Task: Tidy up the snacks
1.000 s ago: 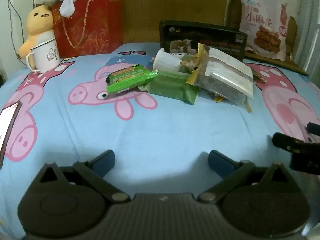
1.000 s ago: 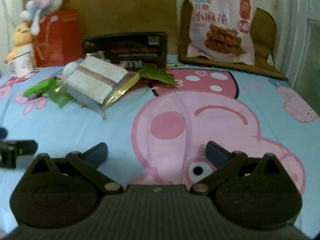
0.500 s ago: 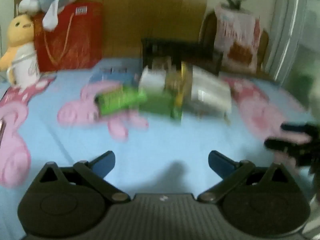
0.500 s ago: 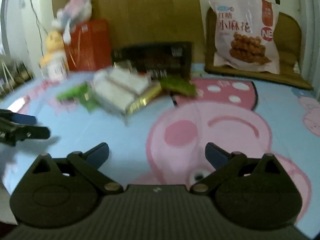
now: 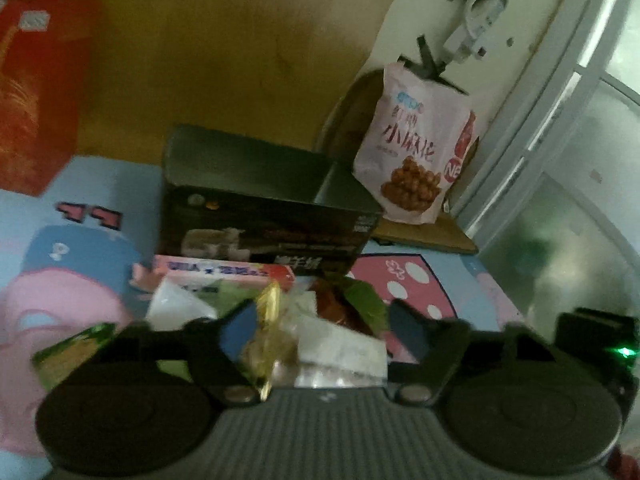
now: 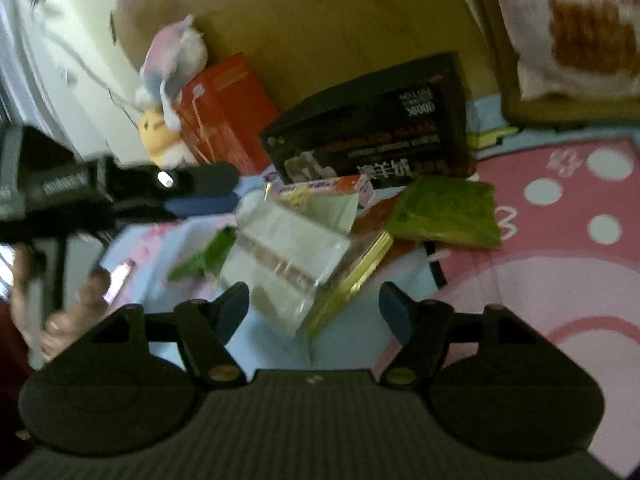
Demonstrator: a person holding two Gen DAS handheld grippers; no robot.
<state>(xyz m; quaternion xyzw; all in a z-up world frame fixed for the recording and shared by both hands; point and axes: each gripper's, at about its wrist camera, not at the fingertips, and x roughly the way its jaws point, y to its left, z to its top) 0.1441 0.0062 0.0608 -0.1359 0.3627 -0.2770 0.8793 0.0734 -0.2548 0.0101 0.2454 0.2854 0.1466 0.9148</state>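
A heap of snack packets lies on the pig-print sheet in front of an open black box (image 5: 264,216). A clear bag with a gold edge (image 6: 296,256) lies on top, with green packets (image 6: 444,212) and a pink carton (image 5: 224,272) around it. My left gripper (image 5: 316,328) is open, its fingers either side of the clear bag (image 5: 340,348), just above the heap. My right gripper (image 6: 314,308) is open and close over the same bag from the other side. The left gripper also shows in the right wrist view (image 6: 200,196), above the heap's left end.
A large pink snack bag (image 5: 416,152) leans on a brown cushion at the back right. A red gift bag (image 6: 224,116) and plush toys (image 6: 168,80) stand at the back left. A wooden headboard (image 5: 224,52) runs behind. A window frame (image 5: 552,120) is at the right.
Both grippers have moved in from the near edge of the bed and now hang close over the snack heap. Both are still open. The snacks have not visibly moved.
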